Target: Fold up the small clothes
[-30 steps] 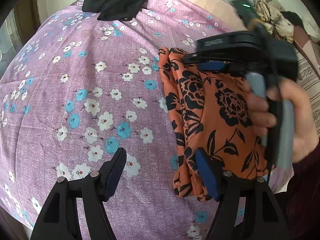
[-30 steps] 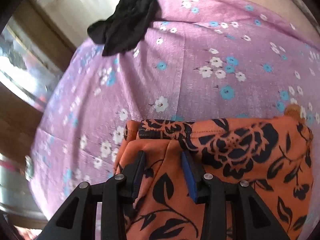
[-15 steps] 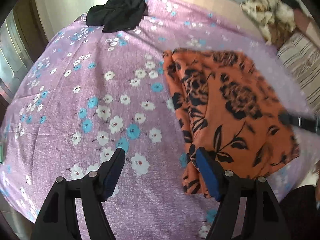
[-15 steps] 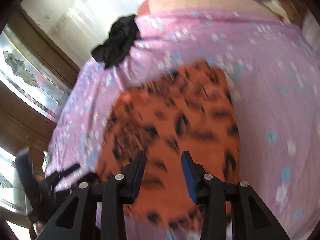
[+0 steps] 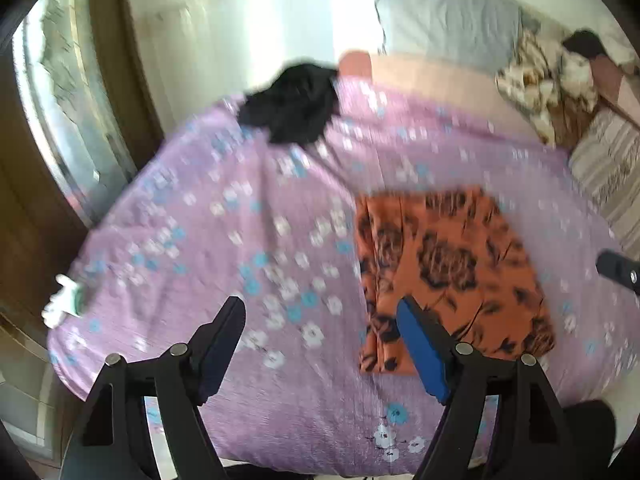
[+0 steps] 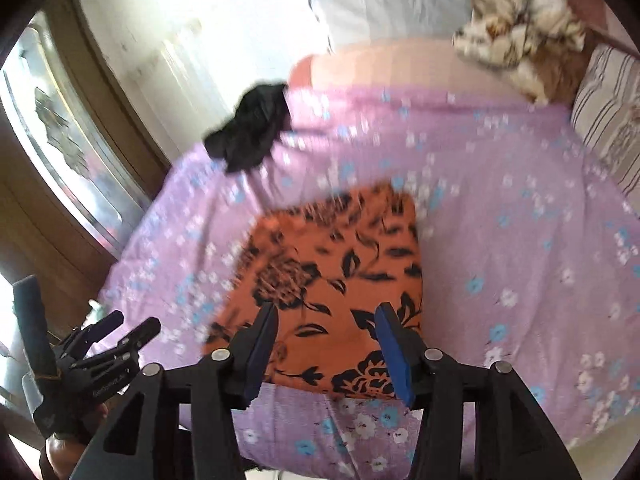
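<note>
At the bottom of the left wrist view the left gripper (image 5: 320,344) hangs with its jaws spread wide and nothing between them; likewise the right gripper (image 6: 326,352), low in the right wrist view, is parted and empty. Just beyond, right of centre in the left view and at centre in the right view, the folded orange cloth with a black rose print (image 5: 448,272) (image 6: 336,284) lies flat as a neat rectangle on the purple flower-printed bedsheet (image 5: 240,240). It looks thin, light and limp, likely to sag and slip apart if lifted by one point; the doubled edges or corners seem the safest hold. Farther off, in the upper middle, a crumpled black garment (image 5: 294,104) (image 6: 250,136) waits at the sheet's far edge, soft and shapeless, probably best pinched at a hem. Compared with a second ago, both grippers have pulled back and up: the right one then stood over the orange cloth, jaws closer together.
</note>
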`<state>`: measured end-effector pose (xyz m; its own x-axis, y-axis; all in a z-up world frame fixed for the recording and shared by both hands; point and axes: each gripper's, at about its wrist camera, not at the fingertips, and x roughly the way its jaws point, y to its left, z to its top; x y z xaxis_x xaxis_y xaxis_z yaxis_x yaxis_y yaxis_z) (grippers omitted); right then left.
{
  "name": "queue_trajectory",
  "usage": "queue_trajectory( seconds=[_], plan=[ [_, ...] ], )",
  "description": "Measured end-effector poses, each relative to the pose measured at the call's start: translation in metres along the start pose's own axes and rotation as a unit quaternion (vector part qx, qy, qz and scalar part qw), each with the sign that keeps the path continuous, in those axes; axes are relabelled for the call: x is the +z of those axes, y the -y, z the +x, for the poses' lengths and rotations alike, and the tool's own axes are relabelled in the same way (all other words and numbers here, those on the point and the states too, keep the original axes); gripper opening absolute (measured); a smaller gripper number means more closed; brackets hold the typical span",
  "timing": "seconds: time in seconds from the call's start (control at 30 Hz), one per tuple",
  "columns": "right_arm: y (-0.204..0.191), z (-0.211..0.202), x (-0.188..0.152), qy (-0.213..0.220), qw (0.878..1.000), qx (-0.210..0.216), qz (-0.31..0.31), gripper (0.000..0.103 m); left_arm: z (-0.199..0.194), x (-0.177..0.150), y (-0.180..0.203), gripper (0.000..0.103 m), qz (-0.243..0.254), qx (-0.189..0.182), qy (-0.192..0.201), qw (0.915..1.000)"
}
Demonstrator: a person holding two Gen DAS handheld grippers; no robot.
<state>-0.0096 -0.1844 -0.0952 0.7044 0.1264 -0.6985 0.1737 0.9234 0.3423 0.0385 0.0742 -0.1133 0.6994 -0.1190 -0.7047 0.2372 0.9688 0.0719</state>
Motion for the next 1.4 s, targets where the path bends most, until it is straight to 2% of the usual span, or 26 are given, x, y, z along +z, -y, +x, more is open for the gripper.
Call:
queue_trajectory(
  seconds=[0.23, 0.3, 0.4, 0.5, 0.83, 1.07, 1.23, 1.4],
  plan=[
    [-0.021, -0.084, -0.006, 0.091, 0.995, -0.012, -0.023, 0.061, -0.085, 0.027, -0.004, 0.095, -0.012, 0.024, 0.096, 0.995],
    [-0.028, -0.103, -0.008, 0.111, 0.993, -0.011, -0.033, 0.062, -0.107, 0.031, -0.004, 0.096, -0.013, 0.034, 0.121, 0.992],
    [-0.035, -0.124, -0.011, 0.131, 0.991, 0.002, -0.04, 0.064, -0.132, 0.032, -0.003, 0.102, -0.013, 0.05, 0.154, 0.9868],
    [-0.046, -0.14, -0.016, 0.147, 0.988, 0.0, -0.053, 0.064, -0.158, 0.035, -0.002, 0.102, -0.013, 0.063, 0.183, 0.981],
    [-0.066, -0.177, -0.03, 0.193, 0.977, -0.017, -0.086, 0.065, -0.211, 0.038, 0.001, 0.102, -0.023, 0.07, 0.225, 0.9716],
    [-0.073, -0.205, -0.038, 0.218, 0.971, -0.018, -0.096, 0.066, -0.234, 0.037, 0.006, 0.102, -0.026, 0.074, 0.24, 0.9674],
    [-0.075, -0.224, -0.044, 0.237, 0.966, -0.017, -0.1, 0.071, -0.25, 0.033, 0.007, 0.102, -0.03, 0.076, 0.25, 0.9649],
    [-0.08, -0.235, -0.049, 0.243, 0.964, -0.019, -0.106, 0.071, -0.264, 0.031, 0.008, 0.102, -0.036, 0.08, 0.262, 0.9612]
  ],
)
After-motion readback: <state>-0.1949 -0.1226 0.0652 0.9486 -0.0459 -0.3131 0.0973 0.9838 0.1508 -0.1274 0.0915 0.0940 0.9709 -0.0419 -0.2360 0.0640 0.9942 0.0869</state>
